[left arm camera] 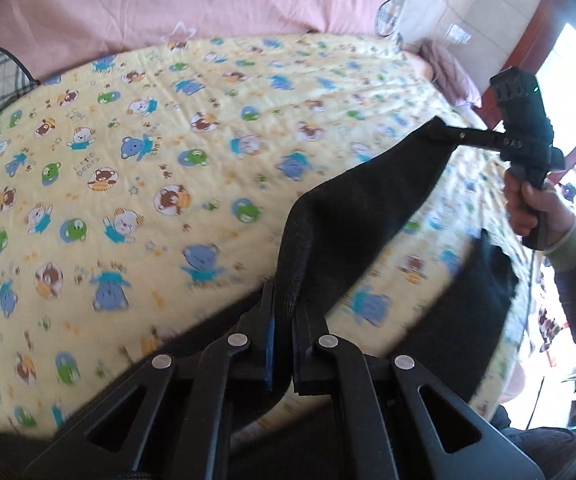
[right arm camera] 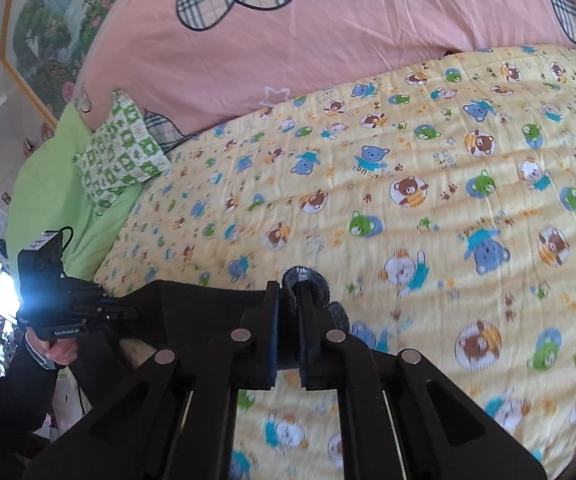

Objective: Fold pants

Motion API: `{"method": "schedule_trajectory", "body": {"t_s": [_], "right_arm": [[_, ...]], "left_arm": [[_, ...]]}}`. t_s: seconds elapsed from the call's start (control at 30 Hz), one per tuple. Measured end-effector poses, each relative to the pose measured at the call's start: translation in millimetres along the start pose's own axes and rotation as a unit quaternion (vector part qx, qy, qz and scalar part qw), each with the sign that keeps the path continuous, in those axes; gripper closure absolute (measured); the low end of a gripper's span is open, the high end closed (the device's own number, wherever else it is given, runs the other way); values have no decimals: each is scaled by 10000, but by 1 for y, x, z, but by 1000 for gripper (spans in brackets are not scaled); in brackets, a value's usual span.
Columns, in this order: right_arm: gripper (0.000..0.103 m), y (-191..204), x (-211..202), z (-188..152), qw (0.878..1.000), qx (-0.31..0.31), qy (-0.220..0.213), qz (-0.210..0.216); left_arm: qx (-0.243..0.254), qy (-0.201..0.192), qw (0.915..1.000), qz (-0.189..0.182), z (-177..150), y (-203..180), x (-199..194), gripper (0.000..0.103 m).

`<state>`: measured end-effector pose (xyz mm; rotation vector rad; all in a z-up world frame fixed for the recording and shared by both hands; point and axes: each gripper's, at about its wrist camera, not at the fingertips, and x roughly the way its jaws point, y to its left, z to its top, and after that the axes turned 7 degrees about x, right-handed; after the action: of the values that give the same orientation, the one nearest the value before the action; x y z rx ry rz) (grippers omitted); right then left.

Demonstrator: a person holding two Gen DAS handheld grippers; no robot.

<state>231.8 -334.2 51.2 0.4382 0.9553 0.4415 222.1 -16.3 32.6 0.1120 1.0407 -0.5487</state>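
Black knit pants [left arm camera: 351, 208] hung stretched above yellow bear-print quilt [left arm camera: 136, 152], near its front edge. Left gripper [left arm camera: 286, 316] pinched one corner; right gripper [right arm camera: 288, 300] pinched other. Step judged: carrying garment to lay flat. Next: lower evenly, keep tension.

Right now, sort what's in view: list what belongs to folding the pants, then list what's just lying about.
Part of the job:
- black pants, held stretched in the air above the bed
- left gripper, shut on one end
- right gripper, shut on the other end

Just lying about:
- yellow bear-print quilt
- pink duvet
- green patterned pillow
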Motion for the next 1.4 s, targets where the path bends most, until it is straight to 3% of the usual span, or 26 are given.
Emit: {"method": "schedule_trajectory", "body": {"t_s": [0.23,0.4,0.77,1.07,1.4], "right_arm": [[95,3,-42,-41,9986,-243,-284,363],[95,1,-63,-71,9970,-281,-417,584],[95,-10,-86,-135,9948,-412,-381,853],[95,0,-106,-156,9934,-727,-511,731],[95,-11,-94,-173,9963,-798,-285,169]], "left_arm": [[-26,-253,9992,-298,-39,-43,-36,99],[56,-210,9994,-275,-66,-71,-35,99],[-30,-225,9994,-275,-110,-93,-38,99],[-4,-405,9985,-366,-119,-100,-53,99],[120,-249,9993,-267,-142,-112,-25,97]]}}
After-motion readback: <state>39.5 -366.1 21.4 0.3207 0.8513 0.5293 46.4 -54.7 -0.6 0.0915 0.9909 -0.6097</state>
